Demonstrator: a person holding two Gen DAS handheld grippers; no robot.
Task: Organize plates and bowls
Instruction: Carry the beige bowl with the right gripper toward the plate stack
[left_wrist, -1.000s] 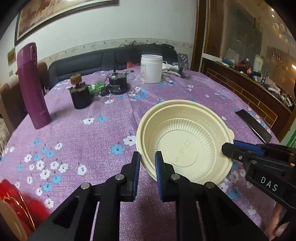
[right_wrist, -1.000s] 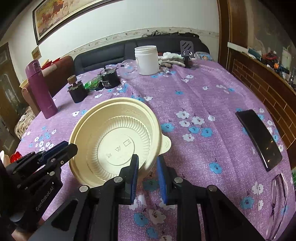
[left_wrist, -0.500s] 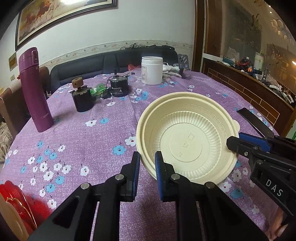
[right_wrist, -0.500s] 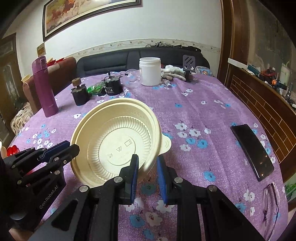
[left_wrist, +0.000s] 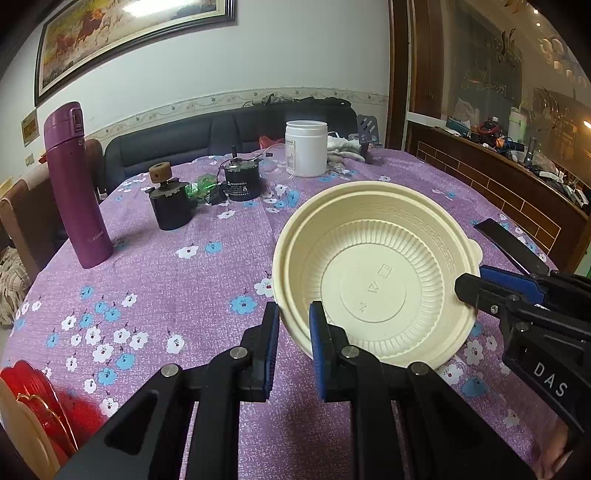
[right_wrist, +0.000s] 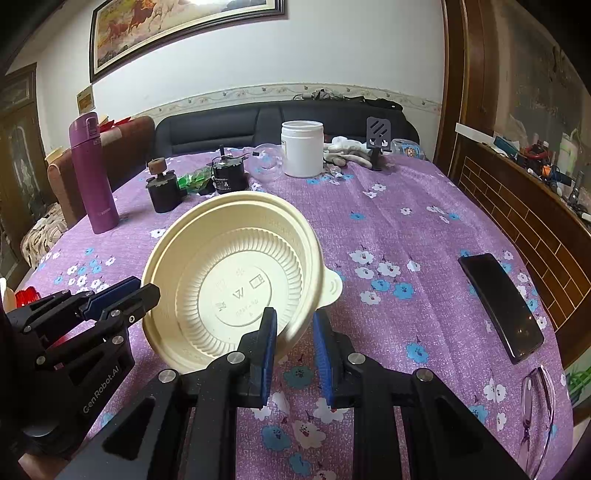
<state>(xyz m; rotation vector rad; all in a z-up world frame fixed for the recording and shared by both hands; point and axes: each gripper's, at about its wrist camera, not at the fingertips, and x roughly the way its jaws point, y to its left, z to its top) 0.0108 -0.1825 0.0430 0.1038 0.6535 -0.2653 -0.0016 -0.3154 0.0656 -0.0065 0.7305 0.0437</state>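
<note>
Raised and tilted off the purple floral tablecloth (left_wrist: 192, 280) since a second ago, the cream bowl (left_wrist: 373, 273) hangs with left gripper (left_wrist: 291, 325) and right gripper (right_wrist: 293, 332) clamped on opposite rims, sofa (right_wrist: 229, 129) and framed painting (right_wrist: 177, 33) behind.

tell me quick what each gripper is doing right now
left gripper: shut on the cream bowl rim
right gripper: shut on the same bowl's opposite rim

The red plate (left_wrist: 35, 402) is cut off at the frame's corner, possibly stacked on a cream one.
</note>
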